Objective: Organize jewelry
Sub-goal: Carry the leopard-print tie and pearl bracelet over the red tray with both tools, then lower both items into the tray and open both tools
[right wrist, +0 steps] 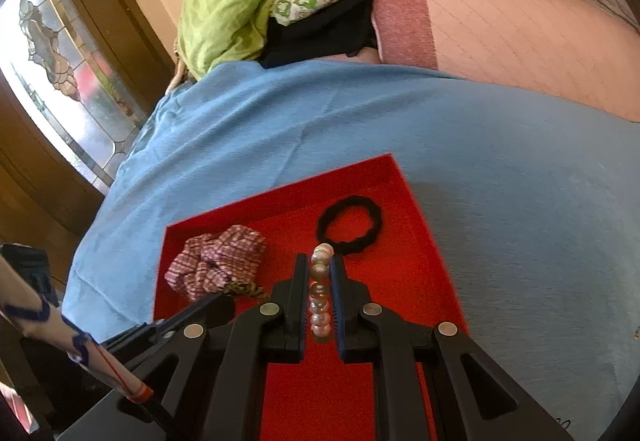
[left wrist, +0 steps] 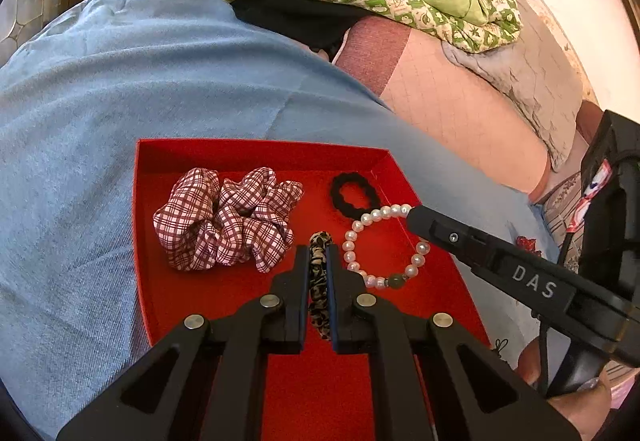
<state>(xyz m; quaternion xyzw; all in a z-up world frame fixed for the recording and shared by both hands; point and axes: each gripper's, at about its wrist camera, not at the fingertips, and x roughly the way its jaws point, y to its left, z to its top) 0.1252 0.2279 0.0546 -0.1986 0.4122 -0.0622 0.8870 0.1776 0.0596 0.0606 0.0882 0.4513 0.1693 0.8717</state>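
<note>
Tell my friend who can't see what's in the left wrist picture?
The left gripper pinches a leopard-print hair tie over a red tray. The right gripper holds a pearl bracelet, beside a checked scrunchie and black hair tie.

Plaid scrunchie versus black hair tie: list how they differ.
The plaid scrunchie is bulky, crumpled red-and-white checked fabric; the black hair tie is a thin, plain ring with an open middle. The scrunchie lies on the tray's left side, the hair tie toward its far right corner. Both rest free in the red tray, ungripped.
</note>
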